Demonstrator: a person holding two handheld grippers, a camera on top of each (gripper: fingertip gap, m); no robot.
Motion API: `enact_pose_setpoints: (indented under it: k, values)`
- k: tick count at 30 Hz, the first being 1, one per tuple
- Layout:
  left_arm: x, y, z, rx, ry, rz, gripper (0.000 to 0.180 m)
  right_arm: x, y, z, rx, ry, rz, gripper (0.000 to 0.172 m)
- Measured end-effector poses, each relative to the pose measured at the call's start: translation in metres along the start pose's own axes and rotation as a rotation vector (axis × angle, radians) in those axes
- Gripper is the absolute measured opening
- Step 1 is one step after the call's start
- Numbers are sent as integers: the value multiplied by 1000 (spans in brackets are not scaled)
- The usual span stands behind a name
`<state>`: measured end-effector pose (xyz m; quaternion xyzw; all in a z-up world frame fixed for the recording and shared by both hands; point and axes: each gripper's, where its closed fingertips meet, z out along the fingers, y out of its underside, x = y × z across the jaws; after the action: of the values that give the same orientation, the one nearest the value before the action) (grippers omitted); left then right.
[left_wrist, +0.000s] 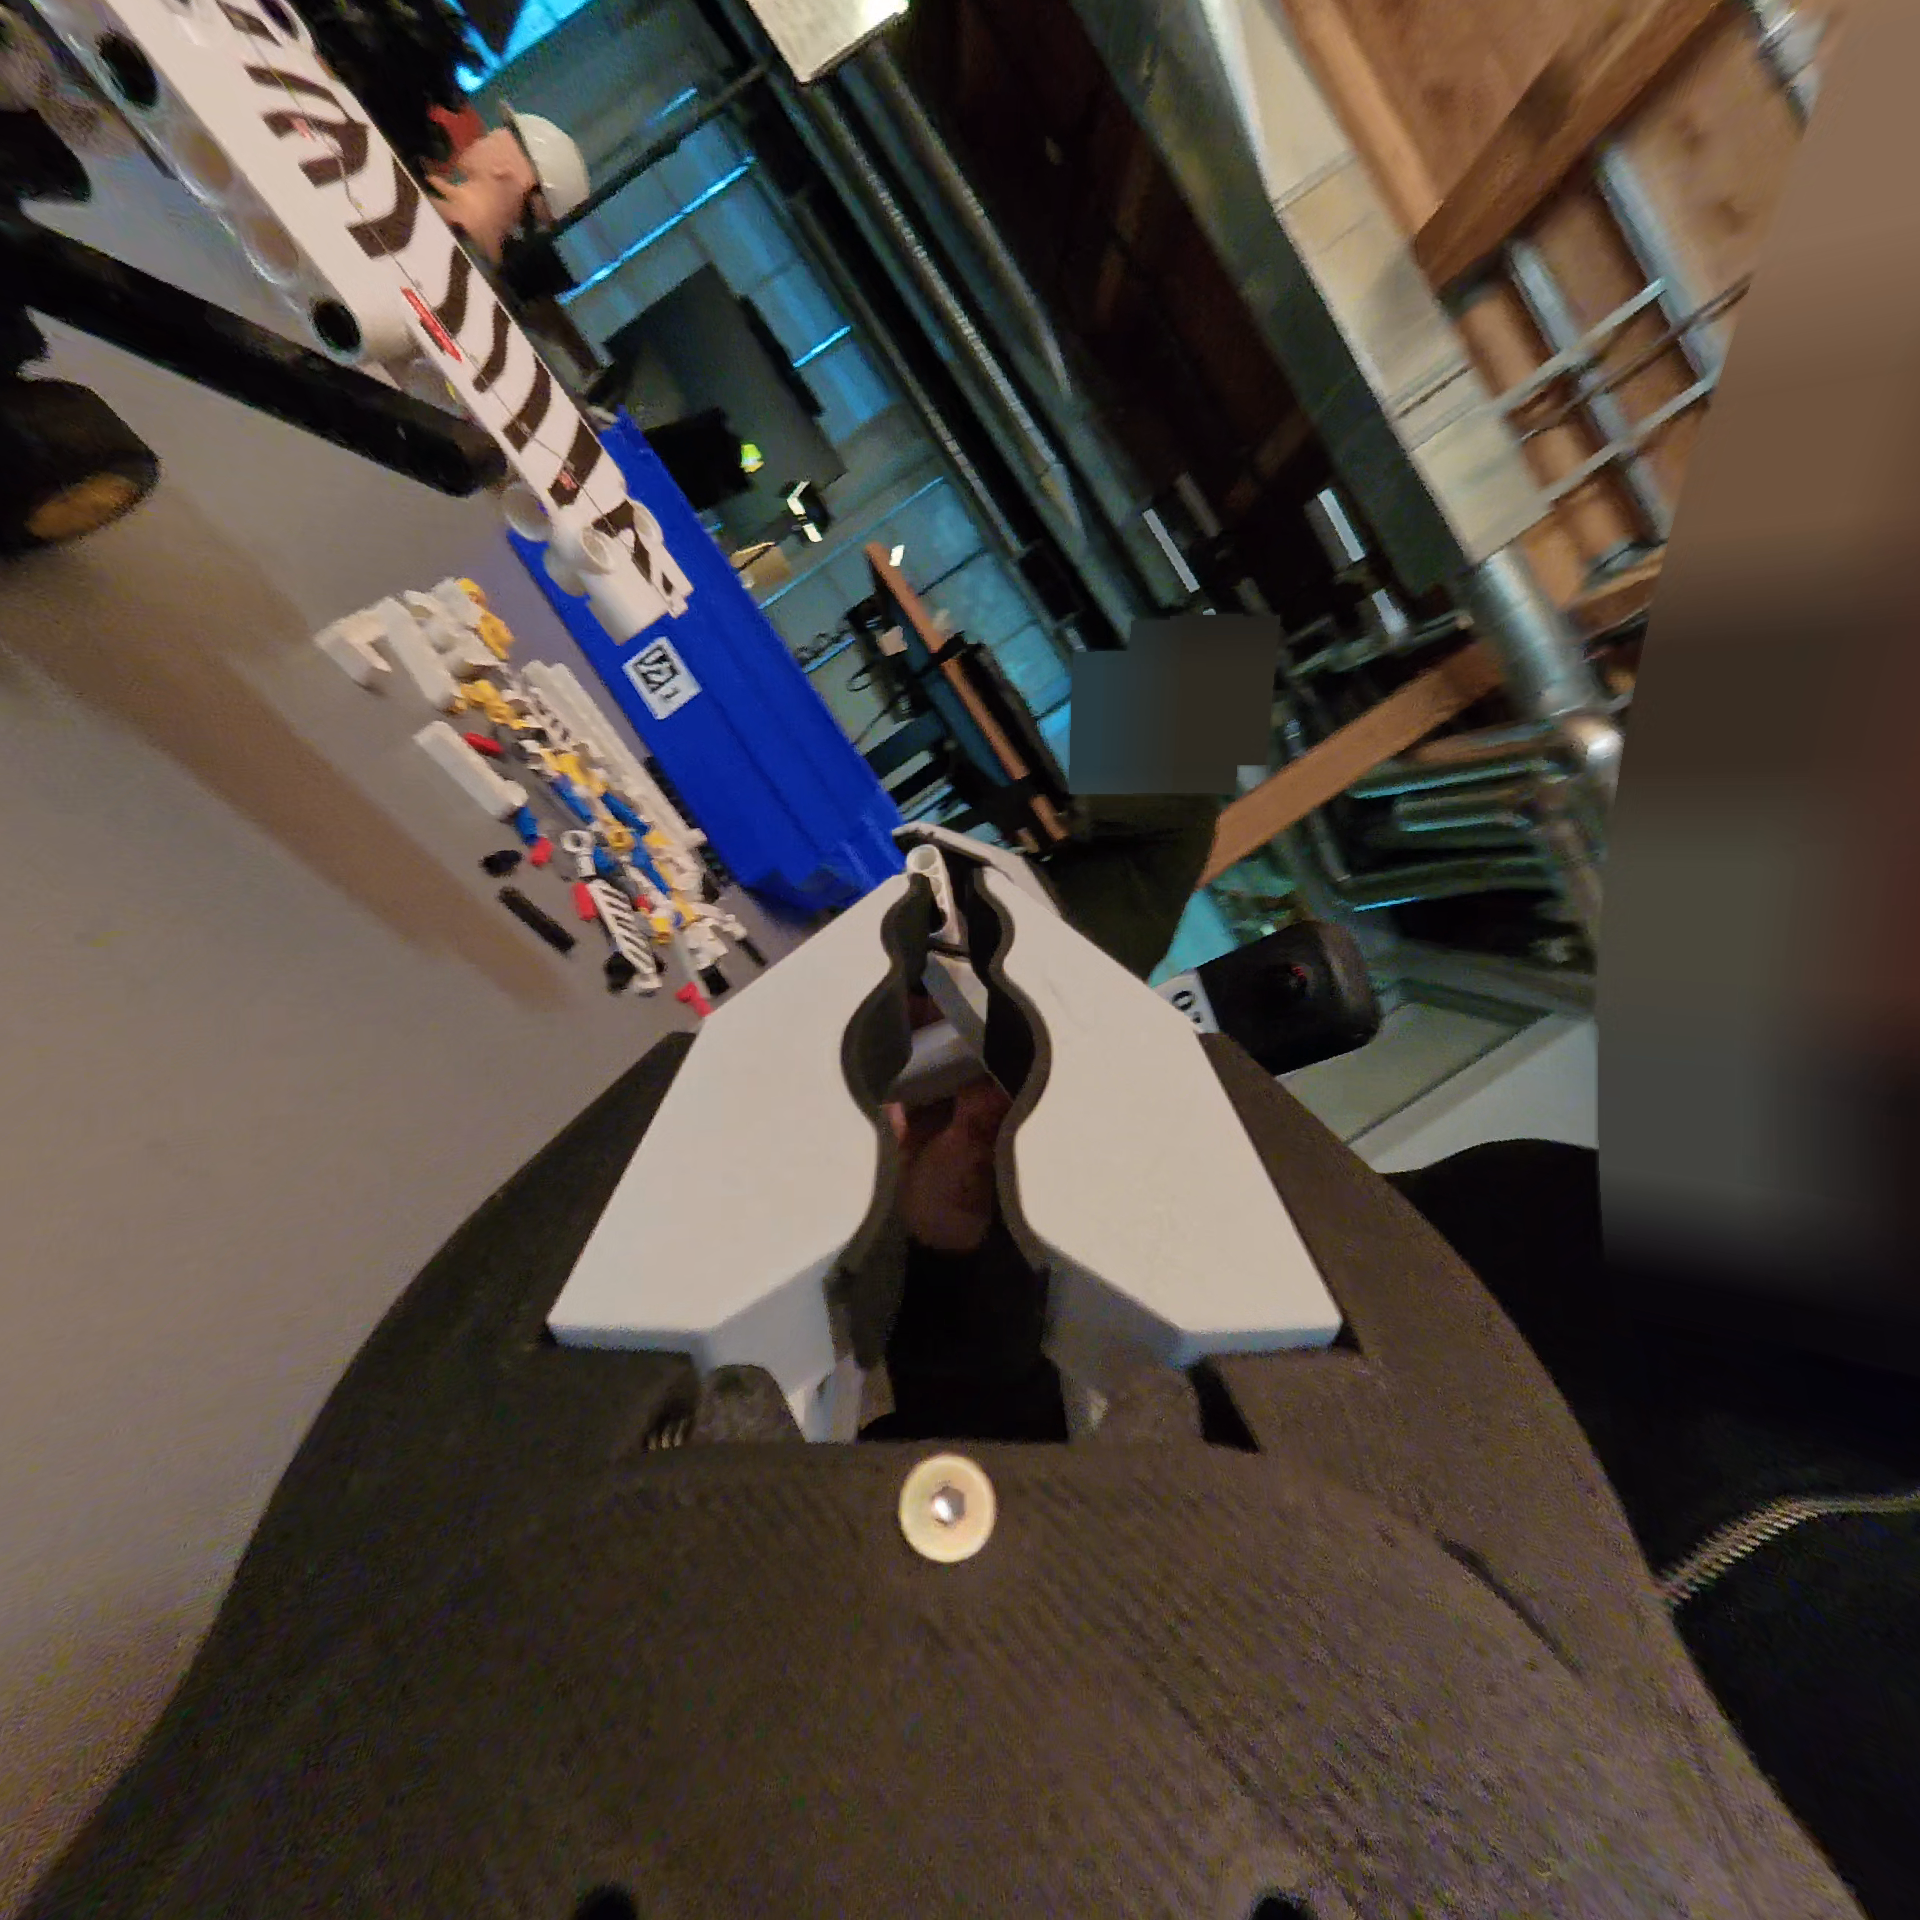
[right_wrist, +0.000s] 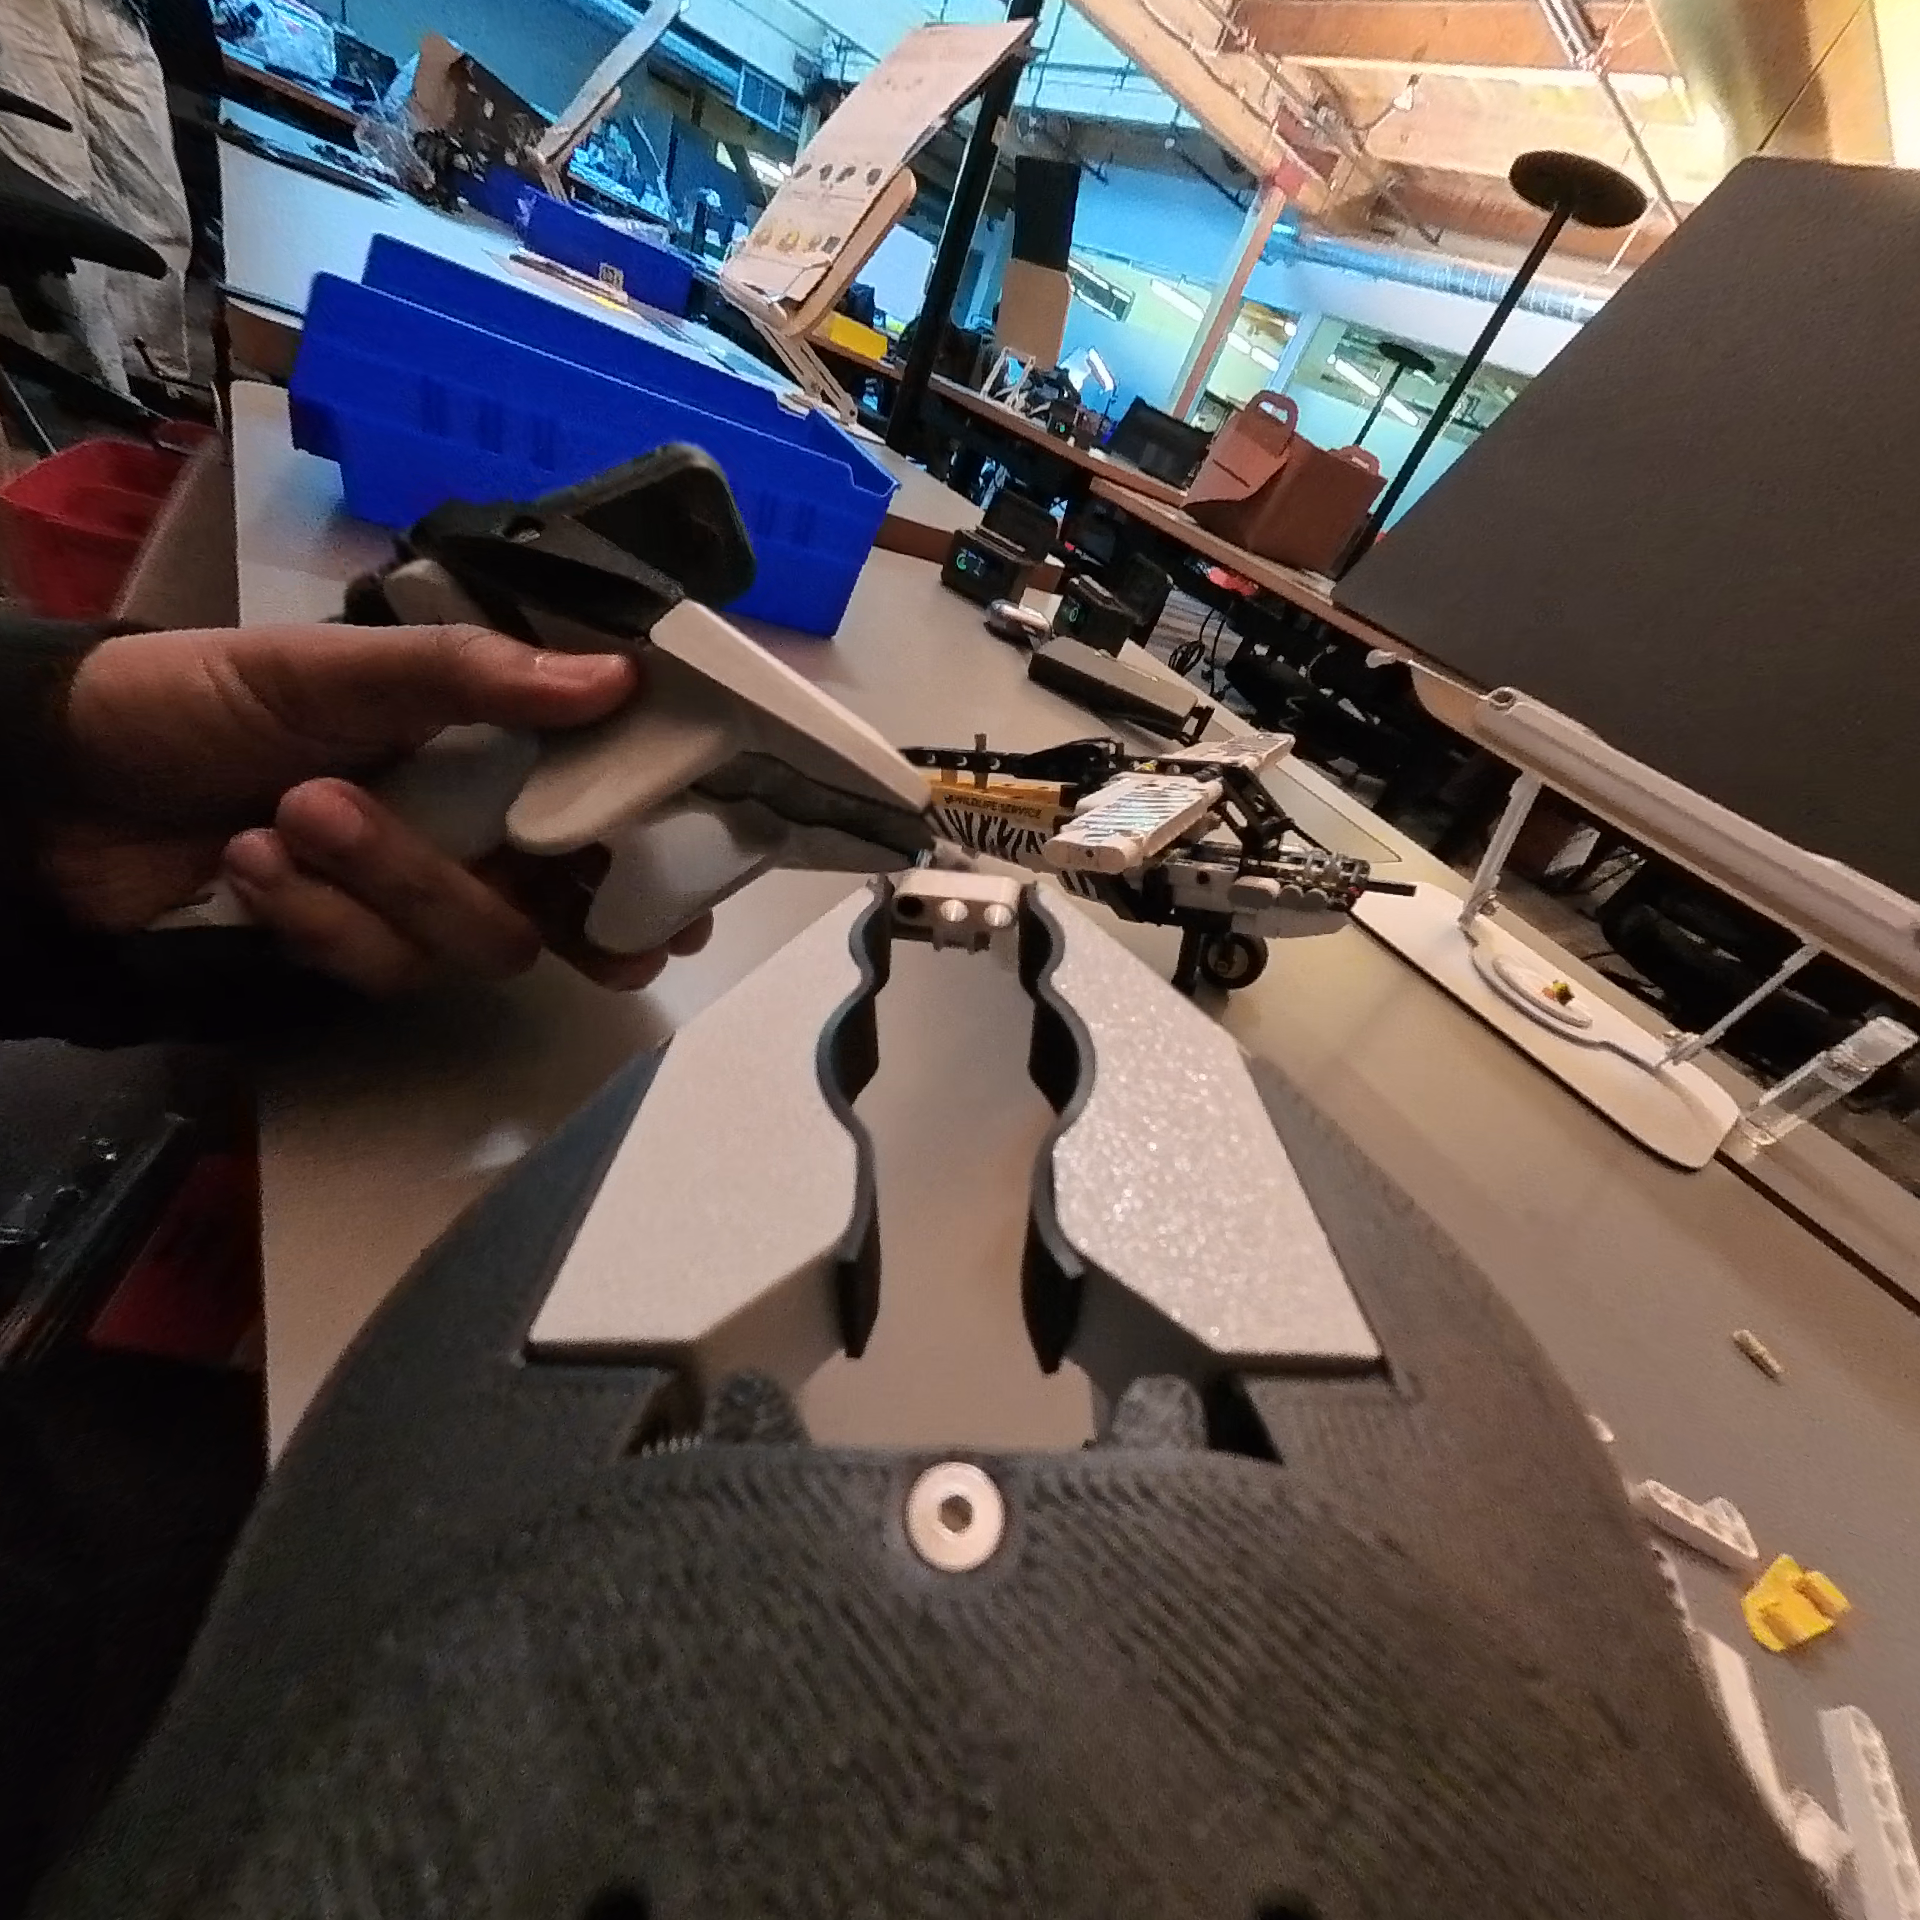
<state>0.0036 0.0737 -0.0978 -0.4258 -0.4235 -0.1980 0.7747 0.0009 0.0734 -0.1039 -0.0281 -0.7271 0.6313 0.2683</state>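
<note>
My right gripper (right_wrist: 954, 914) is shut on a short white beam with three holes (right_wrist: 956, 909), its pads pressed on the beam's two ends. It holds the beam above the table. My left gripper (left_wrist: 935, 883) is shut on a small white pin-like piece (left_wrist: 925, 868) at its tips. It also shows in the right wrist view (right_wrist: 920, 836), held by a hand (right_wrist: 312, 748), its tips just above the white beam. Behind stands a toy aircraft model with zebra stripes (right_wrist: 1143, 831). Its striped white part shows in the left wrist view (left_wrist: 468, 343).
A heap of loose small bricks (left_wrist: 582, 810) lies beside a blue bin (left_wrist: 727, 707), which also shows in the right wrist view (right_wrist: 540, 436). A white lamp base (right_wrist: 1558, 987) stands at the right. A yellow piece (right_wrist: 1792, 1616) and white pieces lie near the right edge. Only a small space, under 4 cm, lies between the two pairs of fingers.
</note>
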Motion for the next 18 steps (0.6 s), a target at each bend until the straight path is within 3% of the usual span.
enact_pose_setpoints:
  k: [6, 11, 18]
  values:
    - [-3, 1, 1, 4, 1, -74, 21, -1, -4, -1, 20, 15, -49, 22]
    - [-1, 8, 5, -25, 10, -83, 4, -2, -3, 1, 6, 32, -90, 22]
    - [-3, 7, 5, -8, -2, -83, 4, -2, -1, 2, -5, 48, -114, 25]
